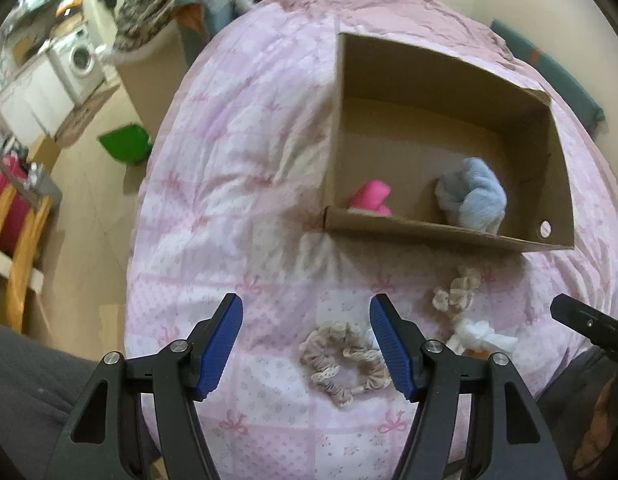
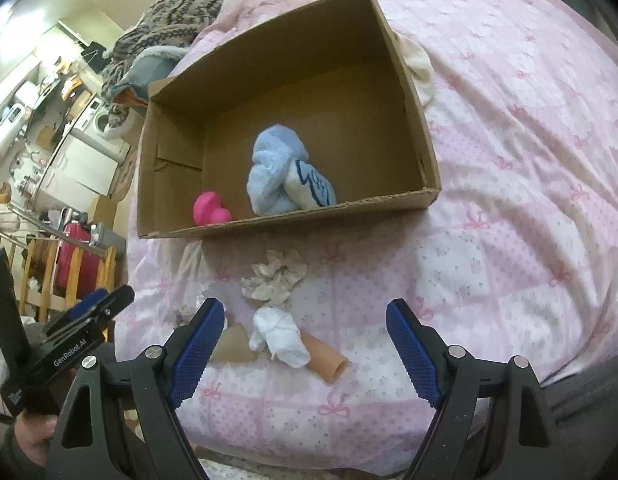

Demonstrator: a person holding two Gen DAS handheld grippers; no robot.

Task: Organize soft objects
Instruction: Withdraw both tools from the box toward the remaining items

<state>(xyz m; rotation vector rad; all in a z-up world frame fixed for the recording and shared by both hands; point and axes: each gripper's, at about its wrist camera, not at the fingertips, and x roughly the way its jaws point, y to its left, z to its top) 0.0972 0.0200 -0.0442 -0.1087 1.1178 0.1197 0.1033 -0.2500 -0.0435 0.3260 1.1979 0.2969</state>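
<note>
I'm holding both tools spread apart, gripping nothing: left tool (image 1: 305, 347) hovering over the beige scrunchie (image 1: 345, 360), right tool (image 2: 305, 348) over the white cloth (image 2: 279, 336), both lying on the bed (image 2: 529, 160) in front of the cardboard box (image 2: 413, 76), which is holding the blue sock bundle (image 2: 287, 176) and a pink toy (image 2: 211, 210).

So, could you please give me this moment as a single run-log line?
left gripper: open over scrunchie | right gripper: open over white cloth | box: blue towel, pink toy

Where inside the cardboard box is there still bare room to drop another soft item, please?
The far half of the cardboard box, behind the blue towel, is bare, as is the floor between the towel and the right wall. The near edge is crowded: the pink toy sits in the near-left corner, the towel beside it.
</note>
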